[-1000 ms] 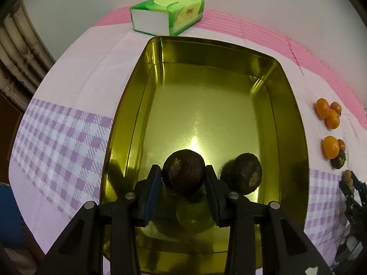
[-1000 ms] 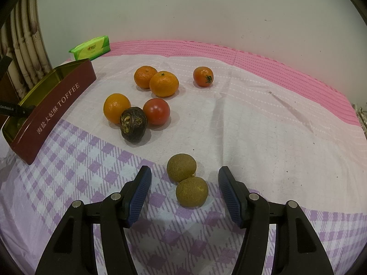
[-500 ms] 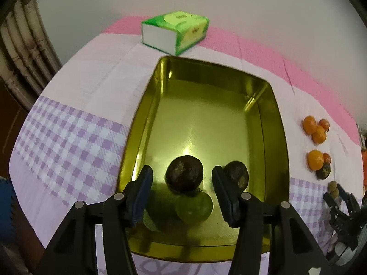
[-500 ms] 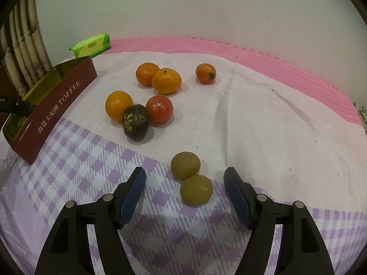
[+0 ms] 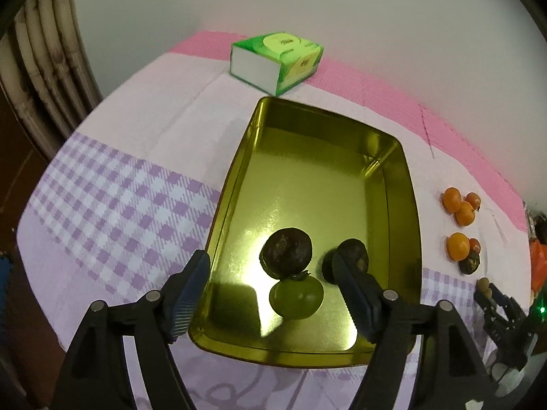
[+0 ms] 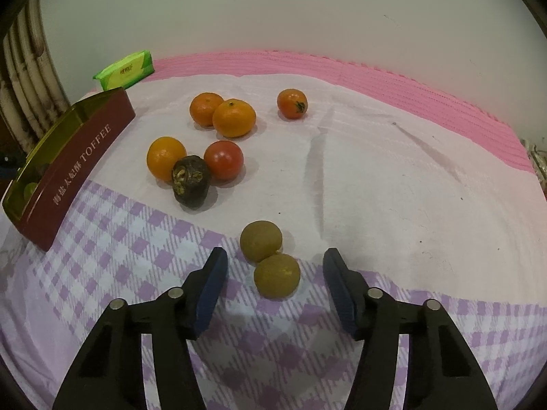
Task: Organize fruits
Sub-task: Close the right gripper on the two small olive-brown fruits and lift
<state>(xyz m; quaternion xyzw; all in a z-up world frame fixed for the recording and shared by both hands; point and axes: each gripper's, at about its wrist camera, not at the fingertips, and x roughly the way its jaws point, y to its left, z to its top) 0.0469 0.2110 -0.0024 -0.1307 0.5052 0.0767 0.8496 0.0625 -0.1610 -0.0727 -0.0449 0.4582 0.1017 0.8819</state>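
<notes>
Spreading my left claw (image 5: 270, 294) above tin (image 5: 236, 184), nothing pinched; right claw (image 6: 275, 276) closing, unpinched, brown fruit (image 6: 277, 275) between pads, 12 o'clock.

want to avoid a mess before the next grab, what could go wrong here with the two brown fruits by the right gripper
The right gripper is closing around the nearer brown fruit, which touches the farther brown fruit; the squeeze may nudge that one rolling. The left gripper is opening above the tin; its fingers could knock the dark fruit, which rests against the green fruit.
</notes>
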